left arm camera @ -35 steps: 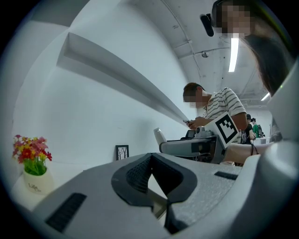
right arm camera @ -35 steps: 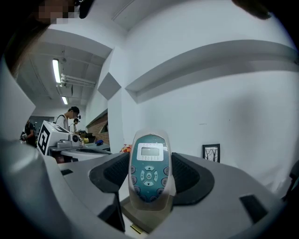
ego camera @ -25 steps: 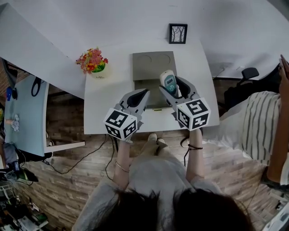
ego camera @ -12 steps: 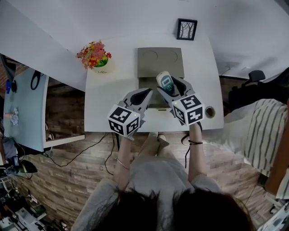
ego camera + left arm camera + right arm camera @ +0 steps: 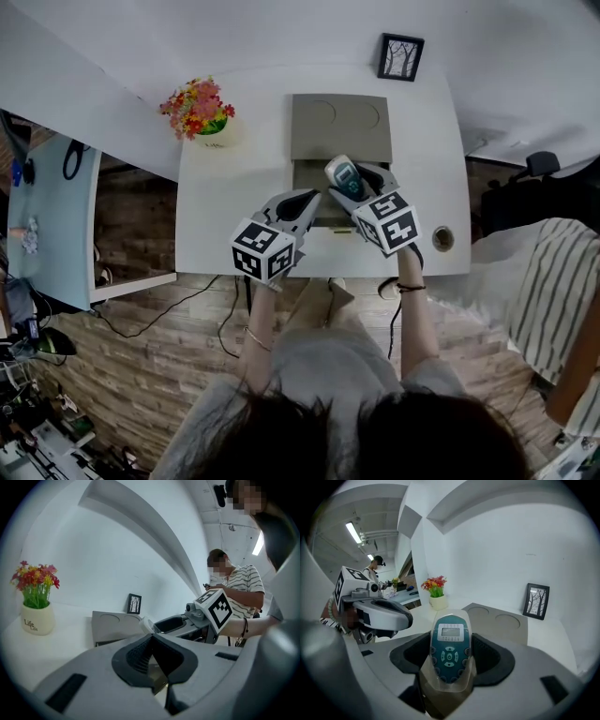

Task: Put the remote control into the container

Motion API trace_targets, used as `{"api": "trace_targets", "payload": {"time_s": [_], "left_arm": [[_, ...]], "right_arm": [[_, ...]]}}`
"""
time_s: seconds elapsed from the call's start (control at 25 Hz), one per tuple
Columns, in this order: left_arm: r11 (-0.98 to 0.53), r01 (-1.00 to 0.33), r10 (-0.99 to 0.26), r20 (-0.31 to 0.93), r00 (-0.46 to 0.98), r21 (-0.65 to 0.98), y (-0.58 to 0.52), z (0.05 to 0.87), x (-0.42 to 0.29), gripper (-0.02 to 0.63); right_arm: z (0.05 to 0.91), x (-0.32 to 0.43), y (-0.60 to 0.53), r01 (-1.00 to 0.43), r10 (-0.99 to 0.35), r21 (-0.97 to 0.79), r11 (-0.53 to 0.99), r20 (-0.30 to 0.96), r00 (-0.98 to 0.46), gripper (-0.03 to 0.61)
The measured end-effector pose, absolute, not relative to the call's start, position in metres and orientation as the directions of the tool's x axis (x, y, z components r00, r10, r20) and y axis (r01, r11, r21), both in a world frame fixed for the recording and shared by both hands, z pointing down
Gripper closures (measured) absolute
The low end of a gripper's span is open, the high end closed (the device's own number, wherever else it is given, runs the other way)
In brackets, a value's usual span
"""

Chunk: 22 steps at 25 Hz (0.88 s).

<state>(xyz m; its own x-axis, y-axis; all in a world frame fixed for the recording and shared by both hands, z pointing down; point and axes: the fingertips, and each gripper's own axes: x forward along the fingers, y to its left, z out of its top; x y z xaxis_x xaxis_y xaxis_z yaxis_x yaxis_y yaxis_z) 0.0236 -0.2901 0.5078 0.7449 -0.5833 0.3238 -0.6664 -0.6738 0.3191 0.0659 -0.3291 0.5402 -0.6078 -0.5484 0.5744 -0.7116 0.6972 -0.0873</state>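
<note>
— Holding what in the right gripper [image 5: 364, 186]?

— Your right jaws are clamped on the remote control [image 5: 449, 651], buttons up, over the near, open end of the grey container [image 5: 339, 117].

— And the left gripper [image 5: 305, 199]?

— Your left jaws are pressed together on nothing, at the container's 7 o'clock corner. The flower pot [image 5: 202, 117] stands at the table's [image 5: 225, 216] 10 o'clock.
</note>
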Motion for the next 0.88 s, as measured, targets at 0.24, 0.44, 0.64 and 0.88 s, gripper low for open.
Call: {"api": "trace_targets", "payload": {"time_s": [0.24,0.44,0.64,0.88], "left_arm": [[-0.659,-0.672,-0.577,0.345,0.740,0.338,-0.295,0.520,0.025,0.611],[-0.643,-0.682,-0.585,0.351,0.731,0.349,-0.297,0.525,0.021,0.611],[-0.627,-0.690,-0.587,0.363,0.724,0.362,-0.298,0.531,0.015,0.611],[-0.618,-0.691,-0.583,0.371,0.723,0.374,-0.297,0.538,0.013,0.611]], "right_arm": [[0.565,0.057,-0.332,-0.679,-0.482,-0.091,0.729,0.635,-0.603,0.296],[0.589,0.054,-0.333,-0.649,-0.426,-0.078,0.757,0.694,-0.580,0.296],[0.604,0.049,-0.332,-0.622,-0.379,-0.062,0.781,0.744,-0.550,0.296],[0.620,0.048,-0.330,-0.601,-0.336,-0.053,0.797,0.788,-0.515,0.296]]}}
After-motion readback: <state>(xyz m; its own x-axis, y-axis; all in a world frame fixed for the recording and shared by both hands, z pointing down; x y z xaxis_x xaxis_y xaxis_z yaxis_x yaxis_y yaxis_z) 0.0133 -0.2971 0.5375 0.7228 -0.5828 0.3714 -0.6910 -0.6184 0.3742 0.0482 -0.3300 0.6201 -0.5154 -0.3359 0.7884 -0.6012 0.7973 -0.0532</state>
